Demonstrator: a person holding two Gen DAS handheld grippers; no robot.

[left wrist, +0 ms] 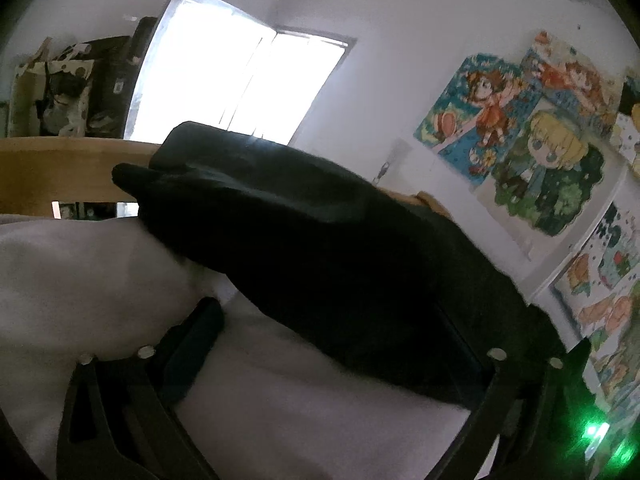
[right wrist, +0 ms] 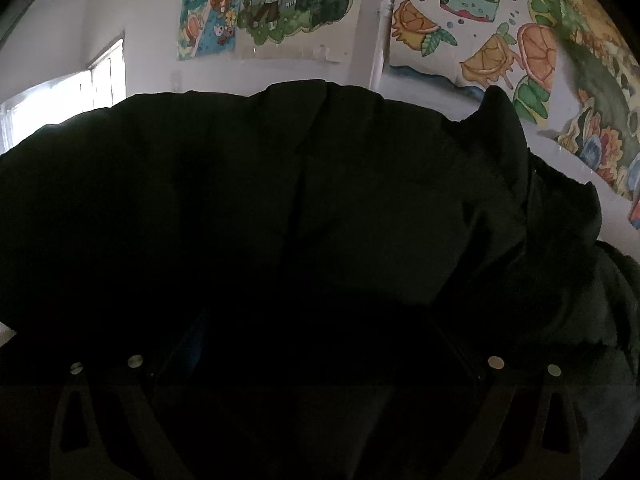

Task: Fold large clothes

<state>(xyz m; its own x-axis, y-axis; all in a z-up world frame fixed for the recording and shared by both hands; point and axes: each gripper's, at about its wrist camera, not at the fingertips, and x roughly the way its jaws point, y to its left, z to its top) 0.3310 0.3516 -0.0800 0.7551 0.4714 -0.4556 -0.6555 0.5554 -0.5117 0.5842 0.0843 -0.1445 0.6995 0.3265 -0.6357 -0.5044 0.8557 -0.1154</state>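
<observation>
The black garment [left wrist: 320, 248] is lying bunched on the white bedding [left wrist: 80, 280], draping over the right finger of the left gripper [left wrist: 332, 344], whose fingers are standing spread. It is smothering the right gripper [right wrist: 316, 360], whose state I cannot tell.

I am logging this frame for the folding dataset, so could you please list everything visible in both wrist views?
black garment: one, black, bulky, lying on the white bedding and filling most of the right wrist view.
white bedding: one, white, under and beside the garment.
wooden headboard: one, light brown, behind the bedding.
window: one, bright, on the far wall.
cartoon posters: several, multicoloured, on the white wall.
patterned bags: a cluster, cream and dark, beside the window.
left gripper: one, black, fingers apart with the garment between them.
right gripper: one, black, fingers too dark to judge.
</observation>
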